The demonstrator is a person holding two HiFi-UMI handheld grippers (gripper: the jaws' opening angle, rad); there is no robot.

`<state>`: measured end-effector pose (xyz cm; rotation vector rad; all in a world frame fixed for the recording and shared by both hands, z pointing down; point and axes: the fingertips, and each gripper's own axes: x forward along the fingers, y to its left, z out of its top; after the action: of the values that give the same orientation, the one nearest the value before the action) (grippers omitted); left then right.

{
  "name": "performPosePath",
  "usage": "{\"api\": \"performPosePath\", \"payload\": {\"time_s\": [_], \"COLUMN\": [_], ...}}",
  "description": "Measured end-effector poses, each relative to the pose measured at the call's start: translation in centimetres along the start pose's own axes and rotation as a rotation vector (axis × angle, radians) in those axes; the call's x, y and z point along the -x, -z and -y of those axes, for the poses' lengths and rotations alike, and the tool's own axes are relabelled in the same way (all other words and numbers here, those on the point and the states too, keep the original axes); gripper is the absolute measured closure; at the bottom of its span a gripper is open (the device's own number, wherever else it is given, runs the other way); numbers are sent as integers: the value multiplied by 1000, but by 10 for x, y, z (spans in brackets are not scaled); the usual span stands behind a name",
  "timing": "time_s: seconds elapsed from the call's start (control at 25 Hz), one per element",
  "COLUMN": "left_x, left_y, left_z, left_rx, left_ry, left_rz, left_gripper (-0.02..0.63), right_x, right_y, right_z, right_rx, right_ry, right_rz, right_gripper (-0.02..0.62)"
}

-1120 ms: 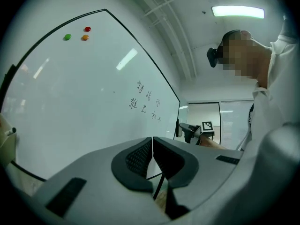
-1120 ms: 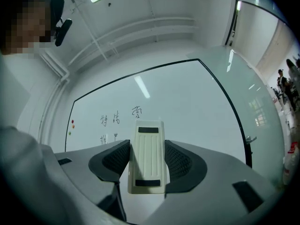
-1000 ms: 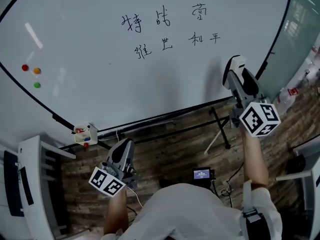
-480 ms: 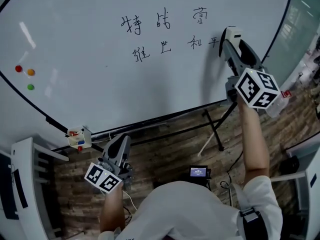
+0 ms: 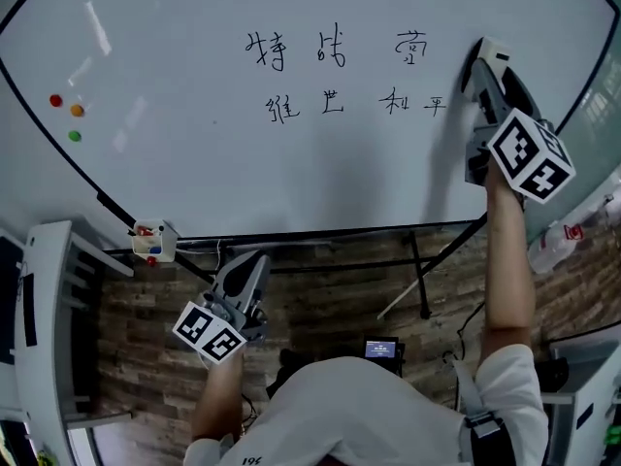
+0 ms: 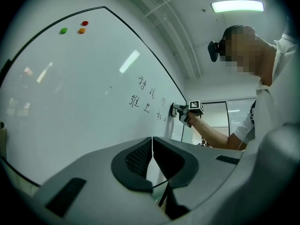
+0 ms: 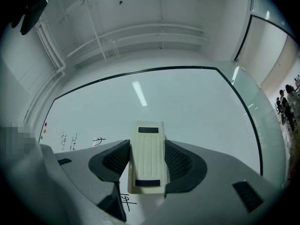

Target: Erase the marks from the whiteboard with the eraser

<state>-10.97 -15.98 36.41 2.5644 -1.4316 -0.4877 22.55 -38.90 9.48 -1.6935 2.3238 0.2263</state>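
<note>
A large whiteboard carries two rows of black handwritten marks. My right gripper is shut on a cream eraser and holds it up at the board, just right of the marks' right end. In the right gripper view the eraser sits clamped between both pads, with marks to its left and one below it. My left gripper hangs low, below the board's bottom edge, its jaws shut on nothing. The left gripper view shows the marks and the right gripper far off.
Red, orange and green magnets stick to the board's left part. A small marker holder hangs at the lower left edge. Stand legs and a small screen device are on the wooden floor below. A white shelf stands at left.
My right gripper has risen with the eraser from below the board's lower right up to the right end of the writing. The left gripper stayed low and shut.
</note>
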Motion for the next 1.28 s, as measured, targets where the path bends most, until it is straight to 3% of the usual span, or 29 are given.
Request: {"api": "performPosePath", "payload": {"time_s": [0.2,0.76,1.28], "left_x": [3,50,54], "left_y": [-2,-25,-28], "left_z": [-11,-70,-86], "left_rx": [-8,18,42], "left_ry": [-25,22,56], "left_rz": [10,-44,-43], "left_gripper": [598,600,600], "right_x": [-9,-12,-14], "right_y": [4,5,9], "right_z": [1,-8,-37], "right_rx": [33,71,47], "right_ry": [41,183,211], "right_rz": [1,18,15], "right_gripper": [344,344,344]}}
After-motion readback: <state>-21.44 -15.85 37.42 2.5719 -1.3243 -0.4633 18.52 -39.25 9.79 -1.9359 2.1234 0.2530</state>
